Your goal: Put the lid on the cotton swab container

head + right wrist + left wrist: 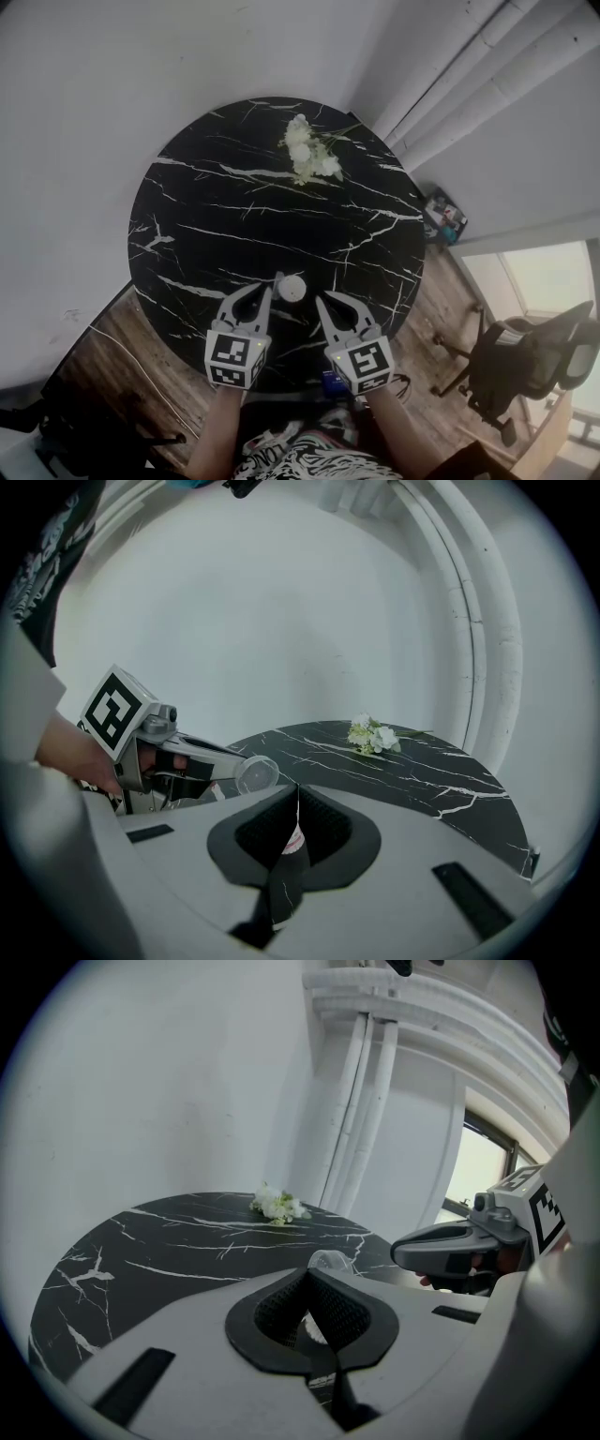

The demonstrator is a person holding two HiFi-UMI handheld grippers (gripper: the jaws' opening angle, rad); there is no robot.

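Left tongs (307, 1277): pinching lid (255, 772).
Right tongs (297, 791): sitting nearly together, container (293, 841) showing in slit.
Progress: lid not yet on; capping remaining.

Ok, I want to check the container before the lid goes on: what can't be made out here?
Container contents: head view, just a small pale disc, too small to tell.
Container side and label: right gripper view, only a strip shows between the jaws of the right hand-held gripper; print unreadable.
Lid: left gripper view, mostly hidden behind the tips of the left hand-held gripper; head view, too small.
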